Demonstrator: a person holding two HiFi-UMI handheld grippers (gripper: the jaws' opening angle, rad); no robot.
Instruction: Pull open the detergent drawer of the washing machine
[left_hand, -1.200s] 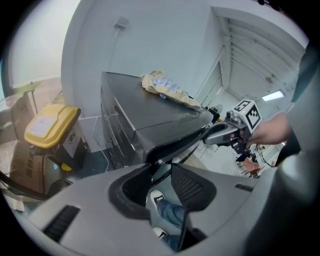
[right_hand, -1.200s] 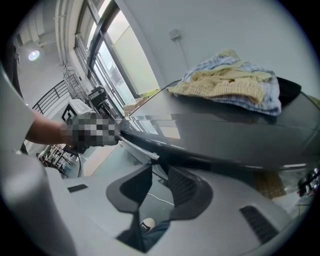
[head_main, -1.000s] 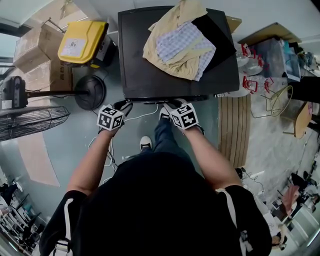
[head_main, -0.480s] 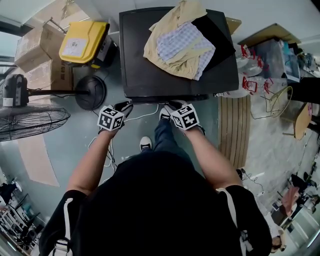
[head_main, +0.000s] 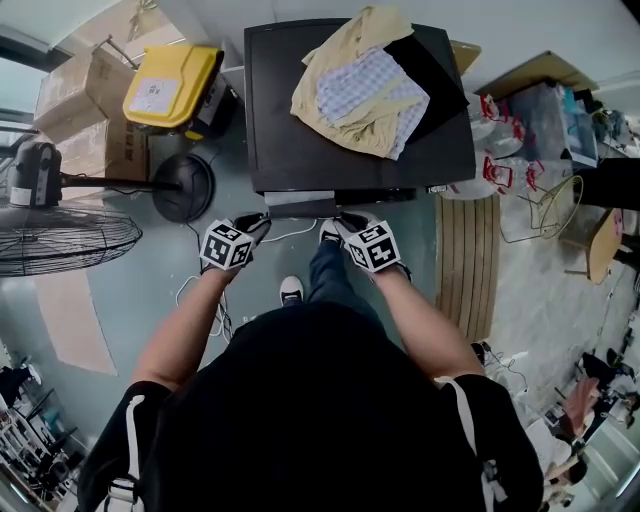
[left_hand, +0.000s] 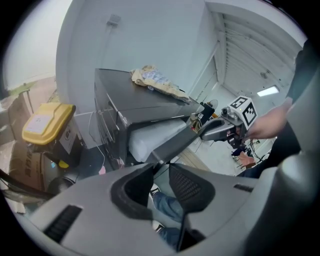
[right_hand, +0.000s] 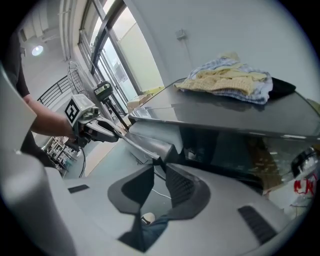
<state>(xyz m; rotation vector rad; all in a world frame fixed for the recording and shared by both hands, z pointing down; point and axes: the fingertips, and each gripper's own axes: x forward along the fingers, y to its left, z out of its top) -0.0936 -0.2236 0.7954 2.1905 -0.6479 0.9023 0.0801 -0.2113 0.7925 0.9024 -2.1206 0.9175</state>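
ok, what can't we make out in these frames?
- Detergent drawer compartments: too small in the head view, and both gripper views see it only from outside.
- Washing machine door and controls: the head view looks down on its top, and they are dark in both gripper views.
- Label on the yellow-lidded container: too small to read.
- Machine top under the clothes: covered.

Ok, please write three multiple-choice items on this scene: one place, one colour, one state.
1. Where does the pile of clothes lie? A on the floor; B on top of the washing machine; C on a shelf.
2. What colour is the bin lid? A yellow; B red; C green.
3. How is the detergent drawer? A fully shut; B partly pulled out; C lying on the floor.
Key: 1 B, the clothes rest on the machine's dark top; 2 A, the lid is plainly yellow; 3 B, the drawer juts from the front.
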